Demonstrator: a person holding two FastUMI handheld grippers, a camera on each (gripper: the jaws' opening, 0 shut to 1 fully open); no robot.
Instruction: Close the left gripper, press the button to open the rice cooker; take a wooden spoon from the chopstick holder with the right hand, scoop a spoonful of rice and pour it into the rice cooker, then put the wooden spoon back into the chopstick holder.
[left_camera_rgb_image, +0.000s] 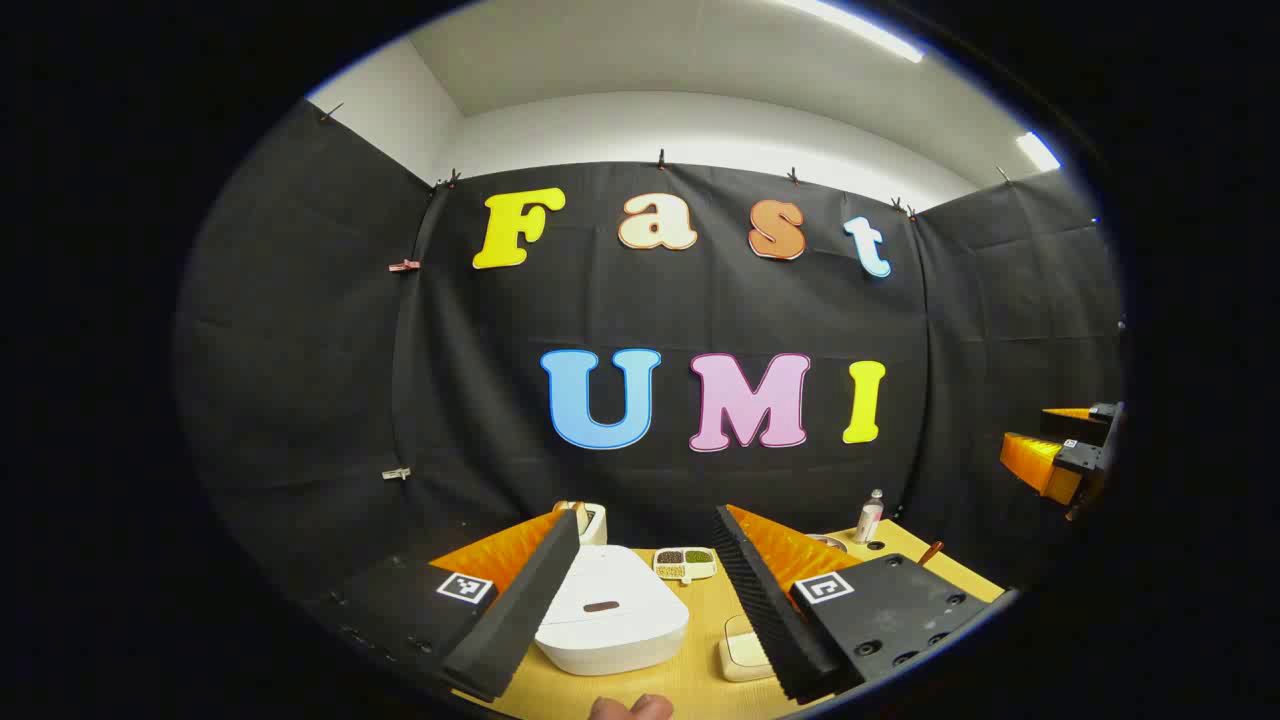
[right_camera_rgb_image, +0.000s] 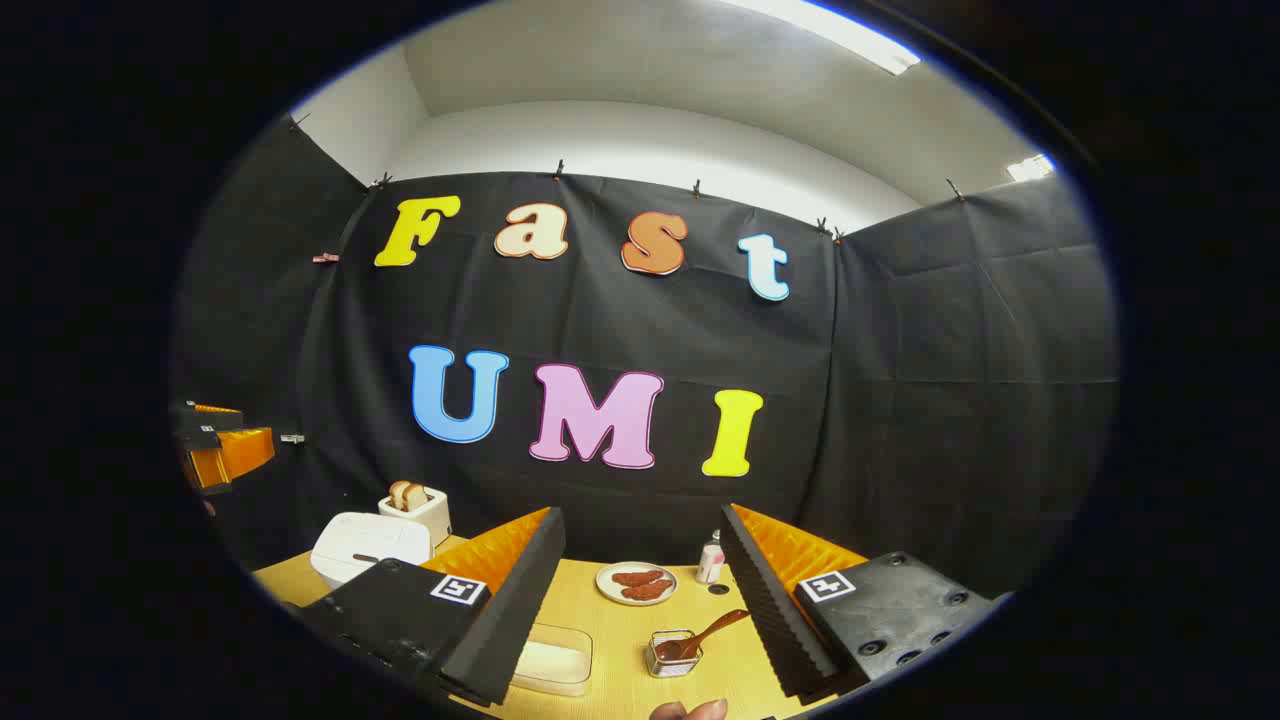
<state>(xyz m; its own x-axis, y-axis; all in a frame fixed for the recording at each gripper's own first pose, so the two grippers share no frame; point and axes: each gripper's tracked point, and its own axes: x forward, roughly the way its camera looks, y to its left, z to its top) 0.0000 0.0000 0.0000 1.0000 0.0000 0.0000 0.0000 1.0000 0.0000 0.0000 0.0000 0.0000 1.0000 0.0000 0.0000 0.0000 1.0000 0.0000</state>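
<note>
Well, the rice cooker (left_camera_rgb_image: 610, 612) sits on the counter (left_camera_rgb_image: 700, 680) straight ahead of my left claw (left_camera_rgb_image: 640, 610), lid down, its dark button strip facing up at me, so I judge the very first step is not yet done. My left claw is spread wide with nothing between its fingers and touches nothing; it hangs above the cooker, which shows in the gap. The next move, as I read it, calls for bringing those fingers together first, then lowering the closed tip onto the button and pressing until the lid springs. In the right gripper view the wooden spoon (right_camera_rgb_image: 700, 634) leans in the small clear chopstick holder (right_camera_rgb_image: 672, 652), handle tilted up to the right, just ahead of my right claw (right_camera_rgb_image: 640, 610), which is also wide and empty. A clear container of rice (right_camera_rgb_image: 550, 662) lies near its left finger. Farther back stand a plate (right_camera_rgb_image: 636, 583), a small bottle (right_camera_rgb_image: 711, 560) and a toaster (right_camera_rgb_image: 415, 510) behind the cooker.
</note>
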